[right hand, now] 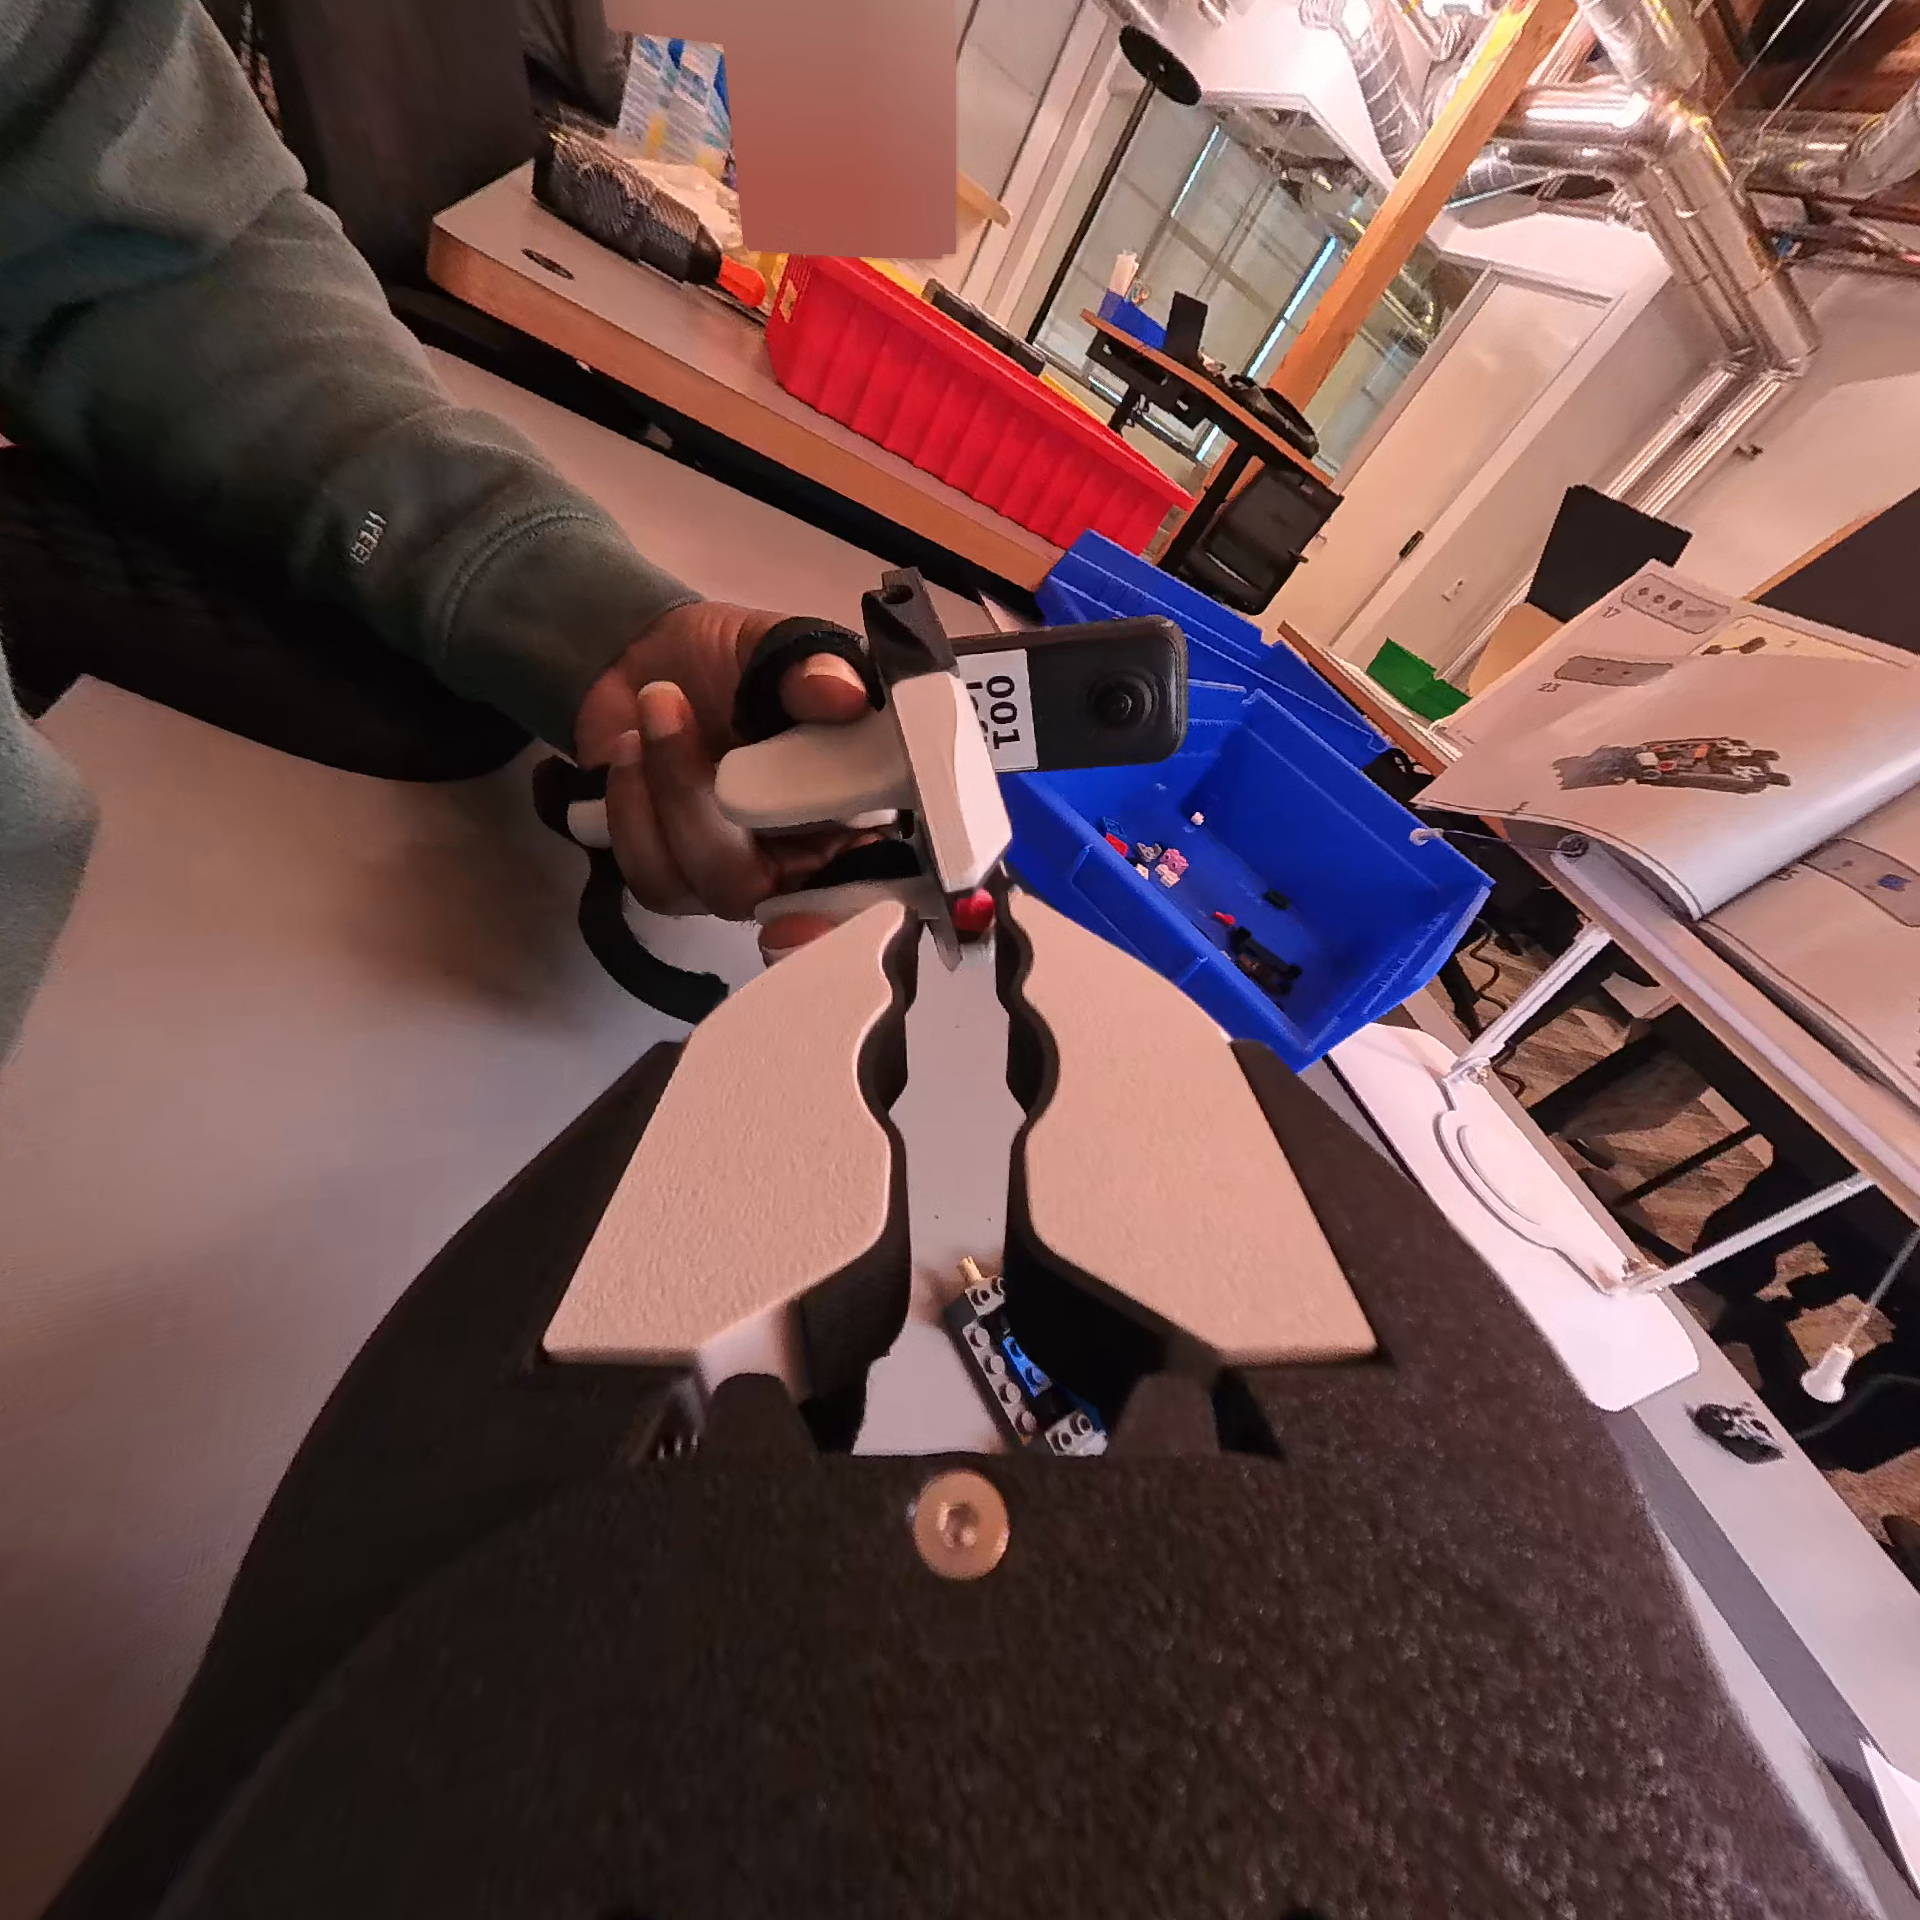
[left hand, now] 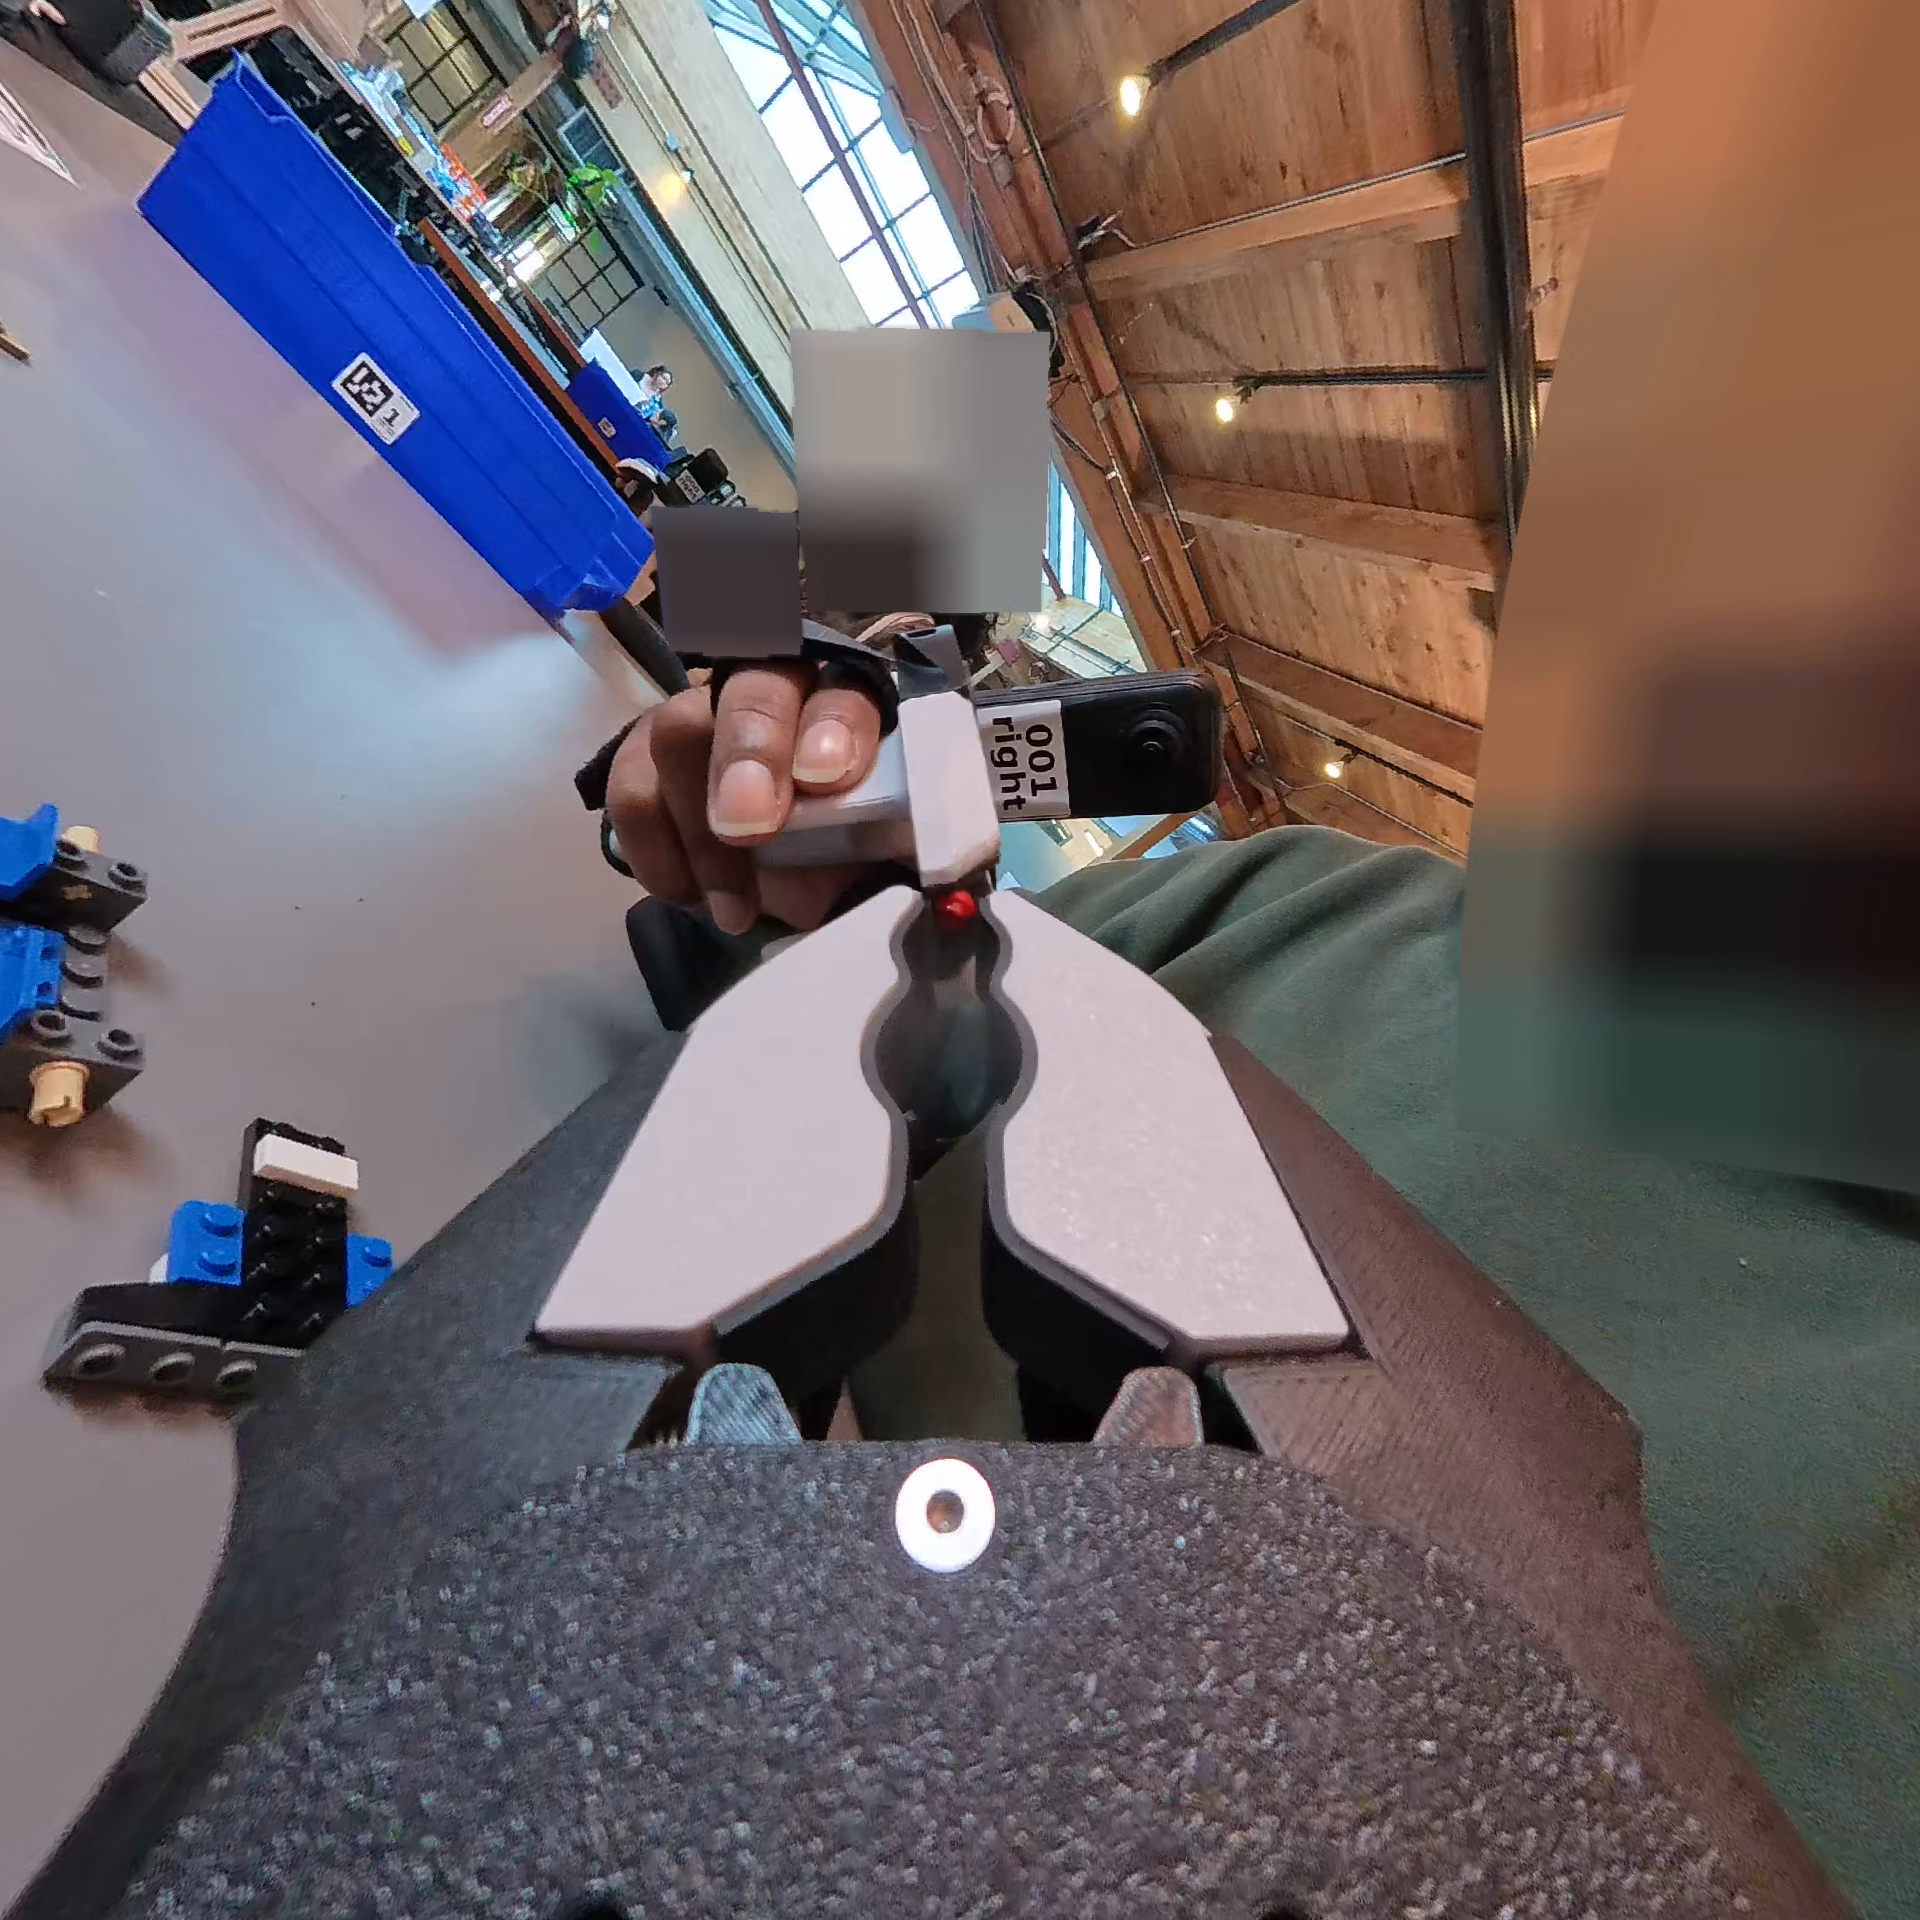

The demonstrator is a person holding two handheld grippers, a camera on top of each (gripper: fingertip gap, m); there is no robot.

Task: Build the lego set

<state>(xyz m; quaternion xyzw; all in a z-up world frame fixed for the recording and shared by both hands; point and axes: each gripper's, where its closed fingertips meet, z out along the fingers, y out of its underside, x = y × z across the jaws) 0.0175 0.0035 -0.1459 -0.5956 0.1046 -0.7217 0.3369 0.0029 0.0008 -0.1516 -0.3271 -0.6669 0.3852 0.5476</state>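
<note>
- Here, at far left in our left wrist view, brick assemblies (left hand: 208,1288) in blue, black and grey lie on the table (left hand: 343,790), with a blue bin (left hand: 343,281) bearing a white tag behind them.
- Our left tool (left hand: 948,914) is nearly closed; its tips meet the right tool (right hand: 961,920) around a small red piece (left hand: 954,906).
- The right tool is equally narrow at that piece.
- A labelled camera (right hand: 1101,701) sits above; farther right we see an open booklet (right hand: 1704,790).

Brick assemblies (left hand: 208,1288) lie on the table (left hand: 312,727), left of the tongs; a bin (left hand: 416,343) sits behind.
</note>
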